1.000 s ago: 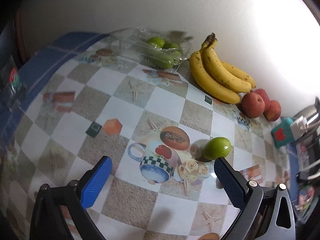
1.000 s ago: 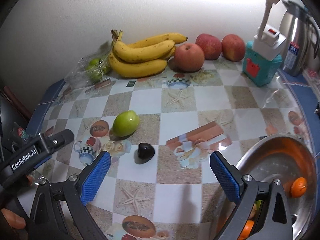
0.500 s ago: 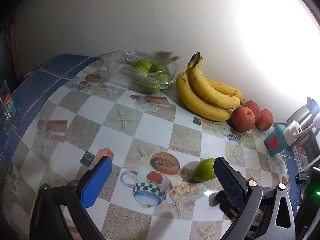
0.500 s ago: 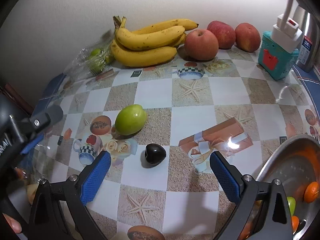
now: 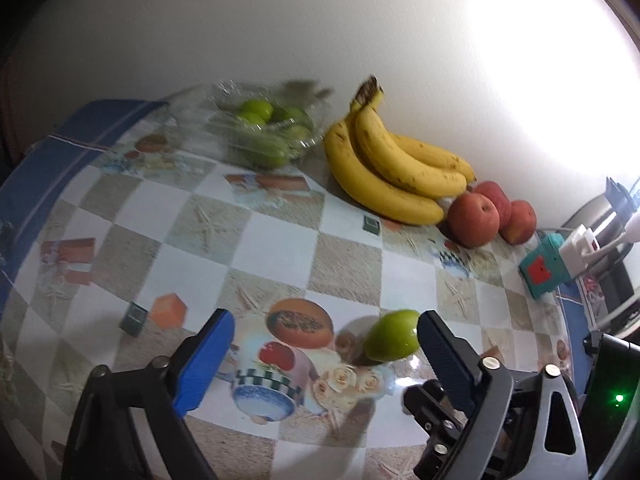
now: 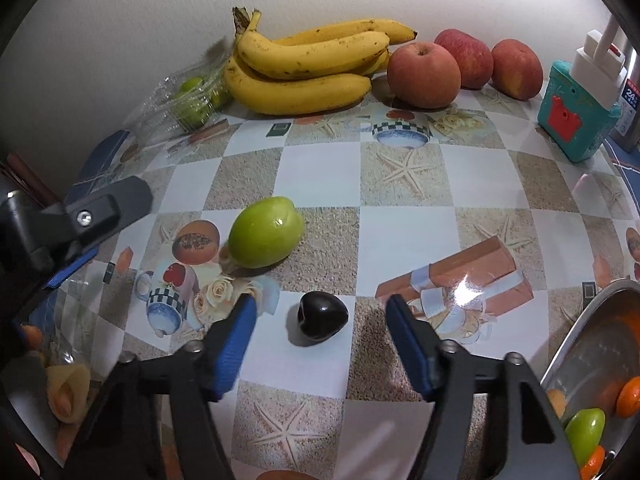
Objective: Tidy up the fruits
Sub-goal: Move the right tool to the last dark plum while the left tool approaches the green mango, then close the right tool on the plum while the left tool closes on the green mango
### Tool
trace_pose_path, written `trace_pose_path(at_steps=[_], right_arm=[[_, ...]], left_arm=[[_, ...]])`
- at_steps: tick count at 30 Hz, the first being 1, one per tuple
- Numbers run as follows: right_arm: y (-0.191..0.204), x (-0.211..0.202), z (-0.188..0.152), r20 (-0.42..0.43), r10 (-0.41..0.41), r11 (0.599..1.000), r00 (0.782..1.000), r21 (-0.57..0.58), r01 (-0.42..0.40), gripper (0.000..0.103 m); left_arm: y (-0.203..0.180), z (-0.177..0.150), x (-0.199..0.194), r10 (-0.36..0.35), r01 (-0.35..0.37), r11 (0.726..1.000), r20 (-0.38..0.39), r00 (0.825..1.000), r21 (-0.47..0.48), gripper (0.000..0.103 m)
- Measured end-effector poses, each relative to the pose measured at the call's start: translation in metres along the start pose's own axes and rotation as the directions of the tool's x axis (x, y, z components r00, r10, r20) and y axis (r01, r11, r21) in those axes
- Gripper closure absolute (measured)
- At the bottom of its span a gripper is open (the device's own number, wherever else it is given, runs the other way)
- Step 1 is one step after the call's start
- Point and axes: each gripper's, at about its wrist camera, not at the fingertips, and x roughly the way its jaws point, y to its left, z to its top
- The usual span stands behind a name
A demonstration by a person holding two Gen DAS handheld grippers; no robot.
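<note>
White wall runs behind the bench (image 6: 320,184), which wears a checkered cloth w/ printed cups, starfish and gift boxes.

Hidden or unclear: the steel bowl (image 6: 576,344) right of the right hand-held gripper (image 6: 320,336) is cut off by the frame edge; 1 green fruit and approx. 3 orange ones show in it, rest blocked by the gripper arm. Clear plastic box (image 5: 264,132) far ahead-left of the left hand-held gripper (image 5: 320,344) is blurred; green fruits inside can't be counted. Kettle at far right only partly seen.

Counts: 1 banana bunch (image 6: 308,64), 3 apples (image 6: 424,72), 1 loose green fruit (image 6: 266,238), 1 dark fruit (image 6: 322,320), 1 teal toy (image 6: 576,112).

Right gripper: jaws have just been closing, pads not touching, dark fruit lies between them on the bench. Left gripper: jaws wide apart, just narrowed a bit, green fruit just inside its right finger (image 5: 444,356); contact unclear.
</note>
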Motion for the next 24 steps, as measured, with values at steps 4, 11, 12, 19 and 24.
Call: trace_pose_path(at_steps=[4, 11, 12, 19, 24], right_arm=[[0.001, 0.003, 0.000, -0.005, -0.006, 1.000, 1.000, -0.006, 0.006, 0.048], [0.004, 0.004, -0.001, -0.011, -0.017, 1.000, 1.000, -0.026, 0.016, 0.069], [0.005, 0.004, -0.001, -0.008, -0.019, 0.999, 1.000, -0.029, 0.019, 0.071], [0.002, 0.001, 0.000, -0.001, -0.003, 1.000, 1.000, -0.021, 0.003, 0.076], [-0.009, -0.008, 0.001, 0.014, 0.016, 1.000, 1.000, 0.011, -0.016, 0.076]], left_arm=[[-0.006, -0.003, 0.009, -0.021, 0.021, 1.000, -0.035, 0.999, 0.009, 0.016], [-0.015, -0.007, 0.020, -0.069, 0.070, 0.997, -0.058, 0.996, 0.023, 0.016], [-0.016, -0.007, 0.021, -0.073, 0.075, 0.997, -0.059, 0.996, 0.026, 0.016], [-0.021, -0.004, 0.026, -0.103, 0.105, 0.994, -0.056, 0.993, 0.029, 0.016], [-0.027, -0.005, 0.034, -0.112, 0.115, 0.993, -0.068, 0.991, 0.040, 0.024]])
